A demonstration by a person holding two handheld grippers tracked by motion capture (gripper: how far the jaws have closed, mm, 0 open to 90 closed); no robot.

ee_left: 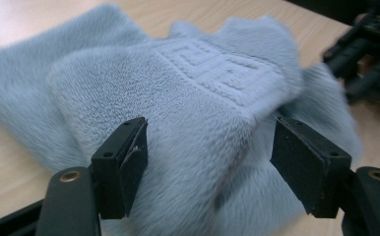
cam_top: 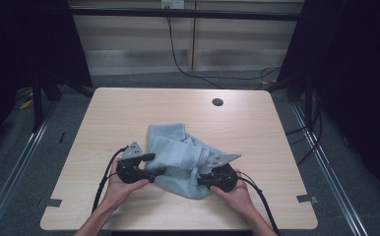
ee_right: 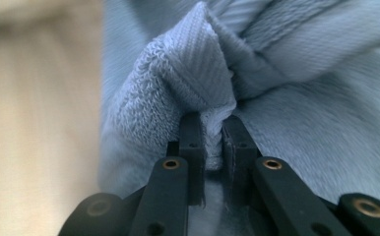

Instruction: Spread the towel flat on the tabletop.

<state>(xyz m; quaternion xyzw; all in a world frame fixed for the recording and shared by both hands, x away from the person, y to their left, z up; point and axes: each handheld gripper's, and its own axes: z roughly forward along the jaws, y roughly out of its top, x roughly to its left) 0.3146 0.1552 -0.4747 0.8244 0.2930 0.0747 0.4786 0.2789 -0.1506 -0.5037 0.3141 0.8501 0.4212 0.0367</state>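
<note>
A light blue towel (cam_top: pixel 180 155) lies rumpled in the middle of the wooden table (cam_top: pixel 129 105). My left gripper (cam_top: pixel 151 164) is at the towel's left edge and stands open; in the left gripper view the fluffy towel (ee_left: pixel 193 93) bulges between its two spread fingers (ee_left: pixel 124 162) without being pinched. My right gripper (cam_top: pixel 203 179) is at the towel's near right corner. In the right gripper view its jaws are shut on a bunched fold of the towel (ee_right: pixel 198 83), which rises between the fingertips (ee_right: pixel 193 142). The right gripper (ee_left: pixel 365 54) also appears blurred at the far right of the left gripper view.
A round cable hole (cam_top: pixel 217 102) sits near the table's far edge. Bare wood surrounds the towel on all sides. Black cables trail from both grippers toward the near edge. Dark frames and floor cables flank the table.
</note>
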